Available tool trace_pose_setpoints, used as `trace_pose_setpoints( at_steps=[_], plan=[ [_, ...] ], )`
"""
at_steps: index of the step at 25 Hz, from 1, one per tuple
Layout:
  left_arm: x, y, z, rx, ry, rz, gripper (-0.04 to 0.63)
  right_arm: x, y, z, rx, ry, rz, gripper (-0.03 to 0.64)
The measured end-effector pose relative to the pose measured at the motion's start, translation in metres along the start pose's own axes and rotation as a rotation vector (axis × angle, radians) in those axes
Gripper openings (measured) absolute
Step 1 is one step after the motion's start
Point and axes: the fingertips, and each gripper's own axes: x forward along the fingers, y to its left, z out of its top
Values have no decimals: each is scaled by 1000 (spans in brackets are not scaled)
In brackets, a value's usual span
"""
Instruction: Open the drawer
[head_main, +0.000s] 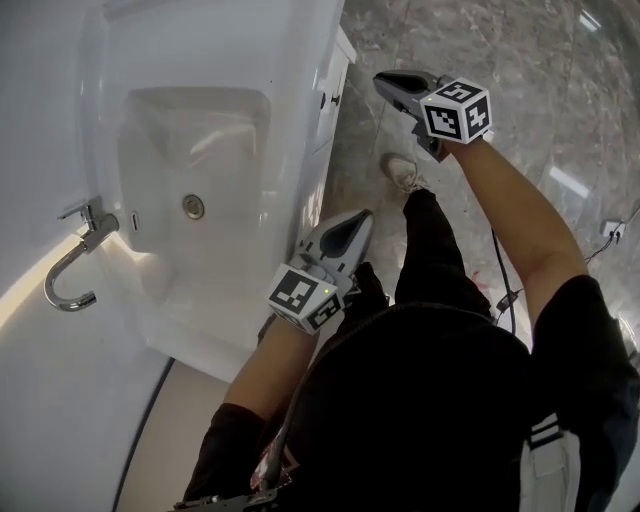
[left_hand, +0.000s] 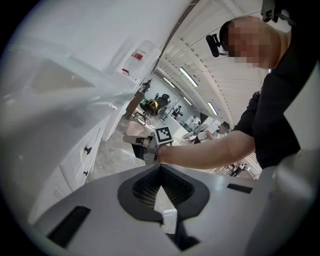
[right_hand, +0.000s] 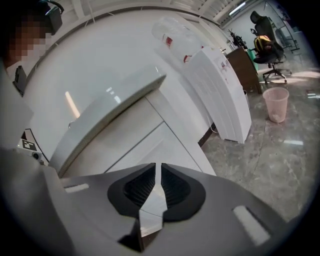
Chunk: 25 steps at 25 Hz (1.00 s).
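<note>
Head cam: on person's head, faces steeply down. Sink (head_main: 190, 150) at 10 o'clock, floor (head_main: 520, 60) at 1, torso (head_main: 430, 400) fills 5.
Left gripper (head_main: 360, 218) cam: rides gripper, looks along jaws, low beside cabinet (left_hand: 82, 155) at 9. Right gripper (left_hand: 127, 140) near centre, also in head view at 1.
Right gripper cam: close on cabinet front, floor at 4.
All three share cabinet front.

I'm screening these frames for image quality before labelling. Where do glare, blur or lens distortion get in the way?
Head view: the white sink is washed out, and the floor mirrors ceiling lights. Left gripper view: heavy fisheye with black corners; the near countertop is a soft, overexposed smear. Right gripper view: fisheye bows the countertop edge, and a light streak glints on the wall.
</note>
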Motion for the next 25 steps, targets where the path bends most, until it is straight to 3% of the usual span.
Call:
trace_pose_setpoints(
  at_steps=[7,11,18,23,25],
  plan=[
    [52,51,-59,-69,85,63,2,66,-48,-96,150,60,33,25],
    [68,77,-72,-85,93,126,2,90,-72,-147,168,117,56,32],
    [91,122,-99,-57,141,219,2,125,-96,-200,221,135,98,55],
    [109,149,-124,37,146,303,2,146,-106,-216,188,146,126,78],
    [116,156,-136,34,145,318,2,153,-108,-220,172,154,141,84]
  ],
)
